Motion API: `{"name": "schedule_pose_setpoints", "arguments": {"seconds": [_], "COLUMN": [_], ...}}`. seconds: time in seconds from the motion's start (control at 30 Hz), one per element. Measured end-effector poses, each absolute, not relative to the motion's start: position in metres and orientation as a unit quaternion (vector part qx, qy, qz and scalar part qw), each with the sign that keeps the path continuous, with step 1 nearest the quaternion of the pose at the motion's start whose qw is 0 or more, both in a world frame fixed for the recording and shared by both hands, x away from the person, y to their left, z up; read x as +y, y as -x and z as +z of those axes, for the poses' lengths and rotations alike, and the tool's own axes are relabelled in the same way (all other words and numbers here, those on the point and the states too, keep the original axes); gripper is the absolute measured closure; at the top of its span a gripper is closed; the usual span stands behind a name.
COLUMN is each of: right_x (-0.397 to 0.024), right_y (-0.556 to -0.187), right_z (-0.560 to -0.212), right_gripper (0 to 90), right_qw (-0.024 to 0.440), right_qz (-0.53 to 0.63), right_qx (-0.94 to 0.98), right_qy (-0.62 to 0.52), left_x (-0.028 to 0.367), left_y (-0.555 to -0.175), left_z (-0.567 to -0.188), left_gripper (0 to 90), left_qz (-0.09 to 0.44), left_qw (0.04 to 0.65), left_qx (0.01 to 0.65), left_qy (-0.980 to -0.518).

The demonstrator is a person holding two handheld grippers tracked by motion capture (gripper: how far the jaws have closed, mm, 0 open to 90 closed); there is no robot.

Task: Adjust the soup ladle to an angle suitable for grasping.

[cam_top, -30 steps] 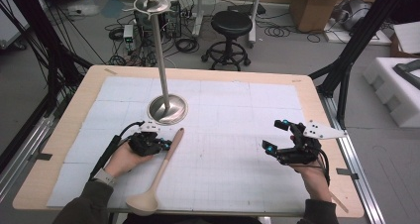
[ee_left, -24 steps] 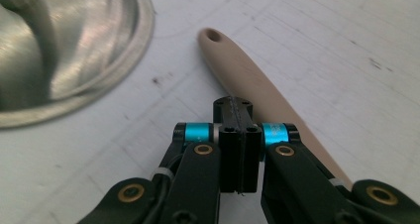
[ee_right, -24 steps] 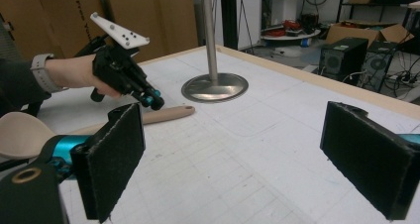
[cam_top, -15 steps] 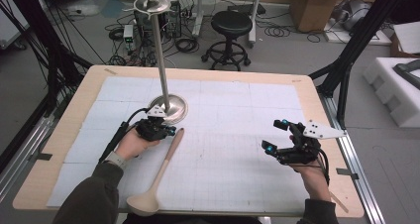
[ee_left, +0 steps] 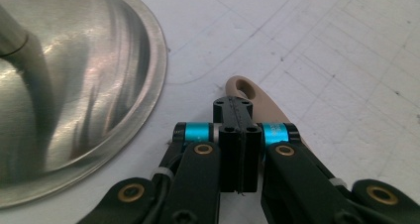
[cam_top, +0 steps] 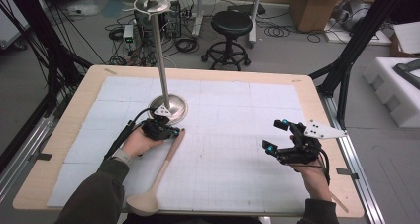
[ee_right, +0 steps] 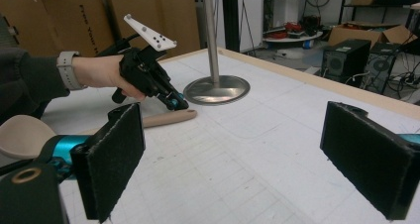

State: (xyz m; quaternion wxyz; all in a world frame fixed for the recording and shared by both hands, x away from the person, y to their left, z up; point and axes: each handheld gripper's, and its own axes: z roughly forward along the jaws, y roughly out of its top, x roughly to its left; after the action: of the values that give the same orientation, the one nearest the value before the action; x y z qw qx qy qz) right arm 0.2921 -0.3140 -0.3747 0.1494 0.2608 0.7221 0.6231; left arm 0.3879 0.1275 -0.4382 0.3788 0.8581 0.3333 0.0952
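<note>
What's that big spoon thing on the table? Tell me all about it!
It's a beige ladle, smooth and matte like plastic or pale wood. It lies flat on the white gridded table, with its round bowl near the person's edge and its long handle slanting up toward the shiny metal stand. The handle tip has a small hanging hole. The left gripper, jaws shut, sits right at that tip; whether it touches can't be told. The right gripper stays well away.

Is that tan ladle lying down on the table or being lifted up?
Lying down. The ladle rests flat on the table, handle end toward the metal stand. The left gripper, jaws shut, sits above the handle tip without gripping it.
</note>
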Motion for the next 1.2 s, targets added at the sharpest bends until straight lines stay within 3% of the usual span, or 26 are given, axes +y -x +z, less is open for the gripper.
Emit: {"name": "schedule_pose_setpoints", "arguments": {"seconds": [1.2], "right_x": [-0.316], "right_y": [-0.291], "right_z": [-0.374], "right_gripper": [9.2], "right_qw": [0.148], "right_qz": [0.627], "right_qx": [0.719], "right_qy": [-0.261], "left_x": [0.052], "left_y": [-0.344], "left_z": [-0.432], "left_gripper": [89.7], "left_qz": [0.031], "left_qw": [0.348], "left_qx": [0.217], "left_qy": [-0.911]}}
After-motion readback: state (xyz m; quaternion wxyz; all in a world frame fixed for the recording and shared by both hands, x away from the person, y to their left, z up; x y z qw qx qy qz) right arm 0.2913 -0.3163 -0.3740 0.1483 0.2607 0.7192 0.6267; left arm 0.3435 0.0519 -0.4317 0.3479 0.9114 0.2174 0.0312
